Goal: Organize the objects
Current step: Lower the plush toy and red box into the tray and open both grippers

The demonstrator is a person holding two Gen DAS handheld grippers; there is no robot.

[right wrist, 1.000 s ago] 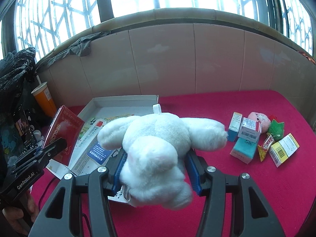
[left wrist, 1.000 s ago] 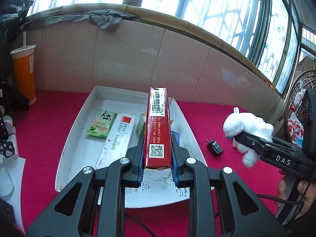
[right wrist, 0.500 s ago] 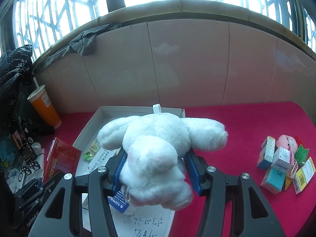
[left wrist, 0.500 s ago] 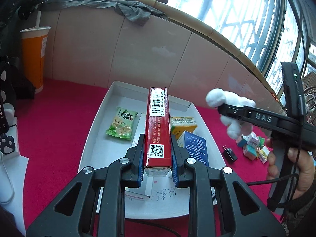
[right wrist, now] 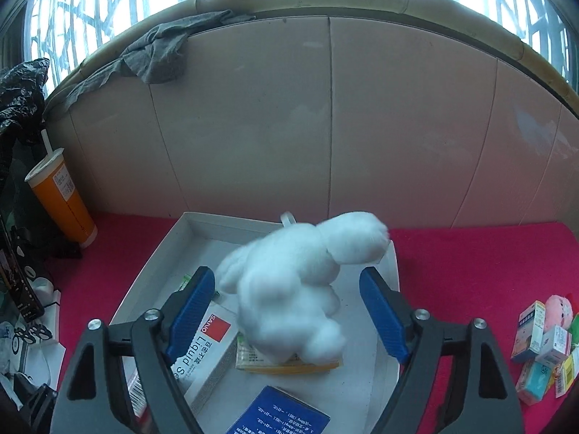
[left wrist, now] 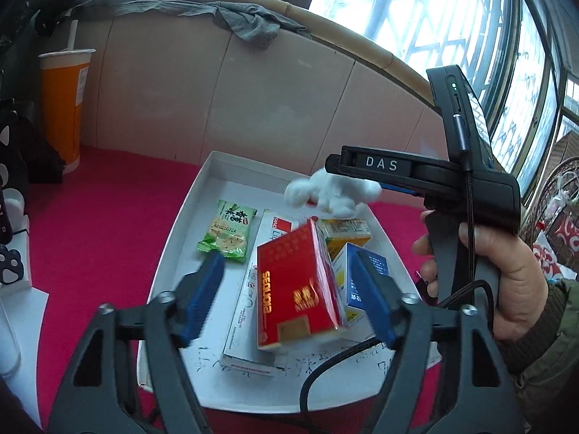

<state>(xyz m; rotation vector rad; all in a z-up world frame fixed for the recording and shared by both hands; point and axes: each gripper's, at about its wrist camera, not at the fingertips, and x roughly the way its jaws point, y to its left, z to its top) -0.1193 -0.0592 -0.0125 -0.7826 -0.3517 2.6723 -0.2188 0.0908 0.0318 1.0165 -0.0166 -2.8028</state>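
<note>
Release step, both hands over the white tray (left wrist: 173, 238). Left gripper (left wrist: 286, 289) jaws have just been opening; red box (left wrist: 295, 289) tipping free between them. Right gripper (right wrist: 287, 311) likewise just opening, pads off the white plush toy (right wrist: 289, 289), dropping trayward. Next: withdraw clear, fetch the small boxes (right wrist: 542, 340).

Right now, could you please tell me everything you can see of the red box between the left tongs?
The red box is a flat glossy carton with gold lettering and a gold patch near its lower edge. It sits tilted, broad face towards the camera, over the white tray, above the long white liquid sealant box and beside a blue and white box. The left tongs have just been opening; their blue pads stand clear of it. Whether it has settled is unclear.
</note>
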